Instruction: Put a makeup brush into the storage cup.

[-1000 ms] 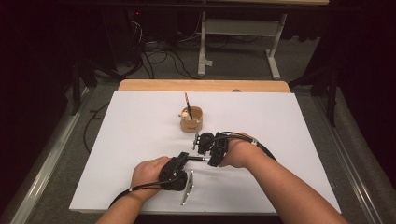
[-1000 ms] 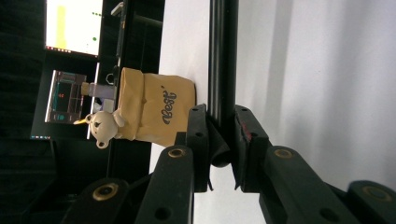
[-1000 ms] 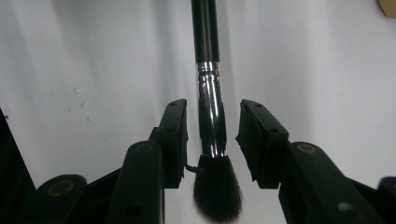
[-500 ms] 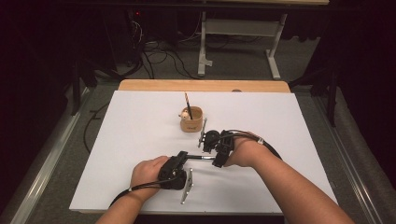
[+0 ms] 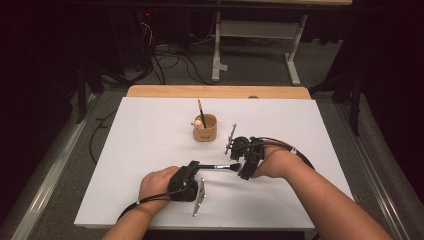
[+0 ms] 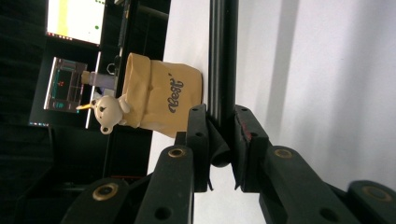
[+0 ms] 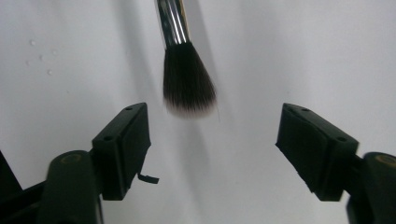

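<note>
High view: left gripper (image 5: 196, 167) clamps the brush (image 5: 216, 166) handle; bristles point toward the open right gripper (image 5: 239, 156), whose jaws have just been opening.

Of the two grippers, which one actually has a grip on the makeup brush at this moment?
The left gripper: its jaws are clamped on the black handle of the makeup brush. The right gripper stands open, its jaws having just been opening, with the bristles free ahead of them.

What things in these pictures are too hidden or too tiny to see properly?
- Inside of the cup, high view: too small, and its wall hides what the stick stands in.
- Brush handle, right gripper view: cut off by the top edge.
- Brush handle's end, left gripper view: gripped between the left tongs, which cover it.
- Screens, left gripper view: blurred, unreadable.
</note>
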Tool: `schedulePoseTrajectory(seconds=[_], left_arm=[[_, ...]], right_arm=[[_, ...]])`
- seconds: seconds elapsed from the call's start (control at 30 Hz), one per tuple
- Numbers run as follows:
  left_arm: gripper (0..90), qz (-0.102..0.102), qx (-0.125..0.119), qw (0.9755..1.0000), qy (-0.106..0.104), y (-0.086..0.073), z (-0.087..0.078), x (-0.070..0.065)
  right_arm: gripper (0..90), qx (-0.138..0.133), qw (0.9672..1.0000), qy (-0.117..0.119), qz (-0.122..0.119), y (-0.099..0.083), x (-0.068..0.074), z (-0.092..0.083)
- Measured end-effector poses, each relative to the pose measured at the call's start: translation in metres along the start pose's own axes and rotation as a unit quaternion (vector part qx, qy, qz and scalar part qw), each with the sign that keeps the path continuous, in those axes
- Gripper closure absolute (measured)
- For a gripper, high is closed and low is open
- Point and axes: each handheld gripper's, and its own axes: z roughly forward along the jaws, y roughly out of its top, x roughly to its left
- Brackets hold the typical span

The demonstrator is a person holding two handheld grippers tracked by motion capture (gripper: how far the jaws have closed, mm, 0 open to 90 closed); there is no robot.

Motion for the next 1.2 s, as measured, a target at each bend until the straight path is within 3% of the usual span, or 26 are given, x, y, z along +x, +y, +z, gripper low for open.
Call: schedulePoseTrajectory(seconds=[0.13, 0.43, 0.73, 0.97, 1.2], left_arm=[[78.6, -0.010, 0.001, 0.9999, -0.002, -0.001, 0.001, 0.000], [78.6, -0.026, 0.004, 0.9996, -0.009, -0.003, 0.002, 0.001], [78.6, -0.049, 0.007, 0.9987, -0.012, -0.007, 0.004, 0.002], [78.6, -0.056, 0.011, 0.9983, -0.014, -0.009, 0.005, 0.003], [78.6, -0.082, 0.009, 0.9963, -0.025, -0.013, 0.006, 0.005]], right_arm=[[16.7, 0.004, 0.9999, -0.011, 0.009, -0.008, -0.002, 0.003], [12.0, -0.004, 0.9995, -0.016, 0.028, -0.023, -0.005, 0.011], [11.9, -0.010, 0.9988, -0.012, 0.046, -0.039, -0.007, 0.021], [12.0, -0.009, 0.9981, -0.004, 0.061, -0.051, -0.008, 0.032], [12.0, -0.013, 0.9967, 0.003, 0.081, -0.062, -0.010, 0.043]])
